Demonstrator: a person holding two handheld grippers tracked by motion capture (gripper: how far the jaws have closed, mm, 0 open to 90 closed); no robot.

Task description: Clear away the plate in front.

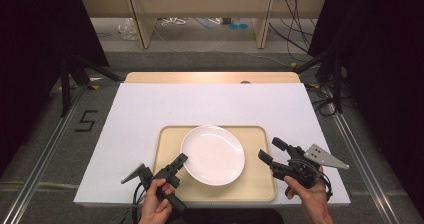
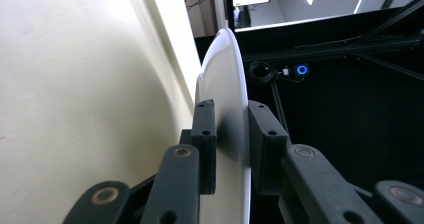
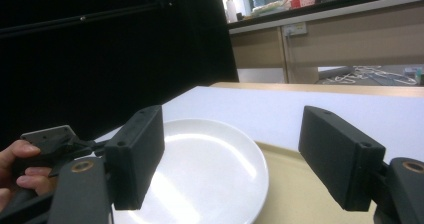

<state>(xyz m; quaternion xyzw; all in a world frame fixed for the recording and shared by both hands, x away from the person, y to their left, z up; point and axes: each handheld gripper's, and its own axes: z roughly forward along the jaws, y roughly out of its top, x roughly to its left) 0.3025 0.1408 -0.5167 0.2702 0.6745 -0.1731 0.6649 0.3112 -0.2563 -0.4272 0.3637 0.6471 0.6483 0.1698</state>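
A round white plate (image 1: 215, 154) lies in a cream tray (image 1: 260, 184) at the near middle of the table. My left gripper (image 1: 179, 162) is turned on its side and shut on the plate's left rim; in the left gripper view the plate's edge (image 2: 225, 69) runs between the two pads of my left gripper (image 2: 230, 114), with the tray (image 2: 75, 84) behind it. My right gripper (image 1: 268, 148) hovers open over the tray's right edge, pointed at the plate. In the right gripper view its jaws (image 3: 231, 124) stand wide apart, with the plate (image 3: 210, 159) and tray (image 3: 300, 184) beyond them.
The tray rests on a white mat (image 1: 210, 104) that covers a wooden table (image 1: 210, 77). Black stands and curtains flank both sides. Beyond the table are wooden furniture legs and cables on the floor (image 1: 200, 24).
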